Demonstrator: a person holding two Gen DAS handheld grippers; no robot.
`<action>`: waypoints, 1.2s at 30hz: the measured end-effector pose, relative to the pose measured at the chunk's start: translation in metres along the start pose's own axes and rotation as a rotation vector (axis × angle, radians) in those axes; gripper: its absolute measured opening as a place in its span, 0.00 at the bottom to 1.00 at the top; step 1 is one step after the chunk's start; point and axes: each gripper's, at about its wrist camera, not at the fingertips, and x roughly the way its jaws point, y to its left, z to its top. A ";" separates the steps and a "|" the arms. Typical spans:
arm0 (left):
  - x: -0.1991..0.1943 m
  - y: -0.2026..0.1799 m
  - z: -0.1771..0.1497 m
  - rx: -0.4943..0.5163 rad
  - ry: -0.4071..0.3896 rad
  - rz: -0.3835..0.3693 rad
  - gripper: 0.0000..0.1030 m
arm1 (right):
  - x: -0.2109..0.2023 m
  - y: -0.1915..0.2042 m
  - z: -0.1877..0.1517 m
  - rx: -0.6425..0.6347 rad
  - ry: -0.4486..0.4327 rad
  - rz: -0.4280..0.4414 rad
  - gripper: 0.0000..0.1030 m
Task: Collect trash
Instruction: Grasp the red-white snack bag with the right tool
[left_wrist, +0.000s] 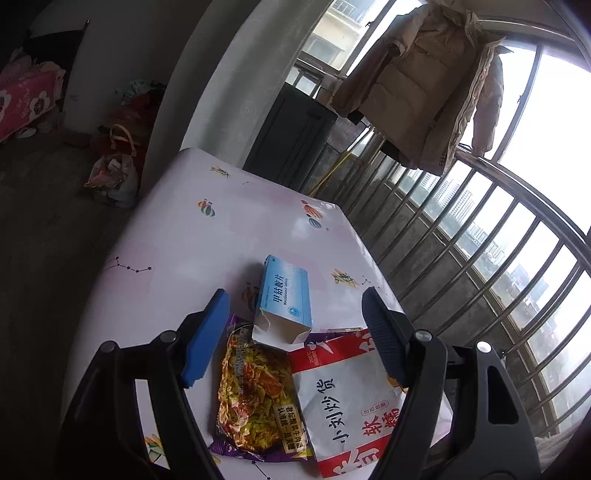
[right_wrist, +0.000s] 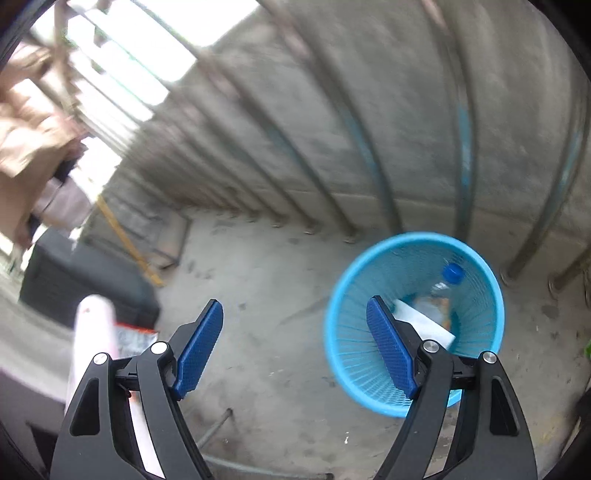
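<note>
left gripper (left_wrist: 295, 325) hangs over the table (left_wrist: 177, 236), jaws wide apart, nothing gripped. between and just past its fingers lie three bits of trash on the tablecloth: a blue and white medicine box (left_wrist: 284, 299) with one end flap open, a crinkled yellow snack wrapper (left_wrist: 255, 398) touching the box's near end, and a red and white paper bag (left_wrist: 347, 406) right beside the wrapper, partly under the right finger. a beige jacket (left_wrist: 424, 85) hangs by the window bars.

right gripper (right_wrist: 295, 347) is wide, empty, above the concrete floor (right_wrist: 258, 295). blue trash basket (right_wrist: 413, 325) stands by the wall, right finger in front of it. inside: a clear bottle with blue cap (right_wrist: 443, 291) and a white paper (right_wrist: 424, 321). view is blurred.
</note>
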 end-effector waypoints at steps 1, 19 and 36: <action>-0.001 0.003 -0.001 -0.009 0.002 0.000 0.68 | -0.010 0.013 -0.002 -0.025 -0.005 0.035 0.76; 0.036 -0.016 -0.037 -0.027 0.102 0.012 0.68 | -0.107 0.254 -0.164 -0.537 0.504 0.525 0.75; 0.056 0.001 -0.071 -0.106 0.153 0.043 0.68 | -0.144 0.358 -0.321 -1.128 0.653 0.462 0.78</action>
